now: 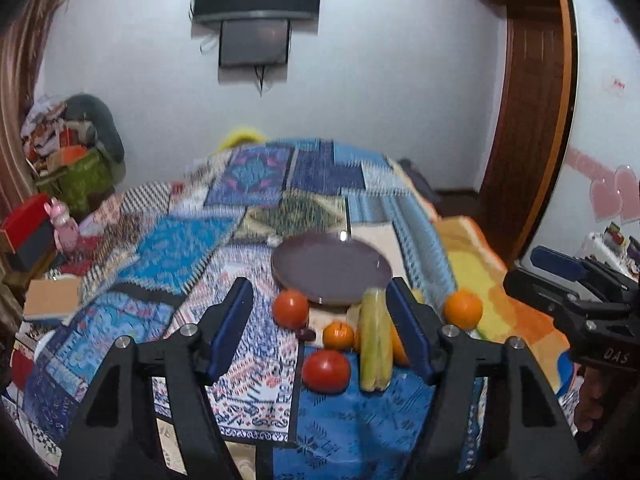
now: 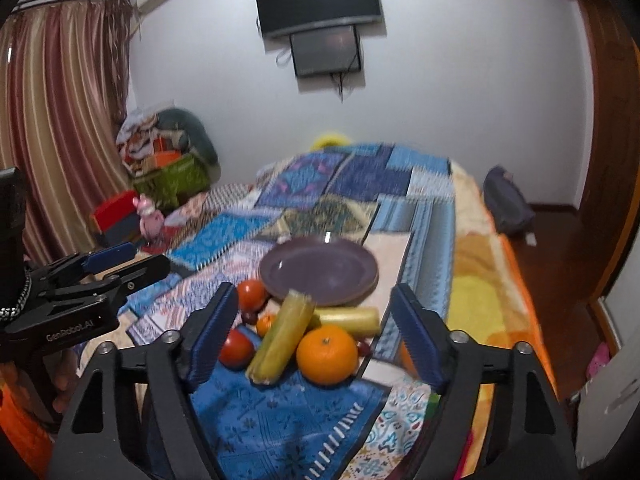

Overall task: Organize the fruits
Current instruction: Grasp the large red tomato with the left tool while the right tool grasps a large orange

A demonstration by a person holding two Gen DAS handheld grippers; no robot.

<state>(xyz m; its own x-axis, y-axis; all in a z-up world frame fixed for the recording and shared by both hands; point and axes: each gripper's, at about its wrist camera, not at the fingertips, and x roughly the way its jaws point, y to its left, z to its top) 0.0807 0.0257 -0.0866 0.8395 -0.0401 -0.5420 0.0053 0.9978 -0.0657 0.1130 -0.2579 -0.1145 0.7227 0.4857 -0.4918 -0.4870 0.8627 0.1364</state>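
Observation:
Fruits lie in a cluster on the patterned bedspread in front of an empty purple plate (image 1: pixel 332 268) (image 2: pixel 318 270). In the left wrist view, two red tomatoes (image 1: pixel 326 370) (image 1: pixel 291 308), a small orange (image 1: pixel 338 335) and a yellow-green corn cob (image 1: pixel 375 340) lie ahead between the fingers of my left gripper (image 1: pixel 322 328); its jaws stand apart and touch nothing. A larger orange (image 1: pixel 463 309) lies to the right. My right gripper (image 2: pixel 316 332) is open above the large orange (image 2: pixel 327 354) and two cobs (image 2: pixel 282 336) (image 2: pixel 348 319), holding nothing.
Each gripper shows at the edge of the other's view: the right gripper (image 1: pixel 536 272) and the left gripper (image 2: pixel 140 260). An orange-yellow blanket (image 2: pixel 480 304) borders the bedspread on the right. Boxes and a pink toy (image 1: pixel 64 228) stand at the left. A television (image 2: pixel 318 0) hangs on the far wall.

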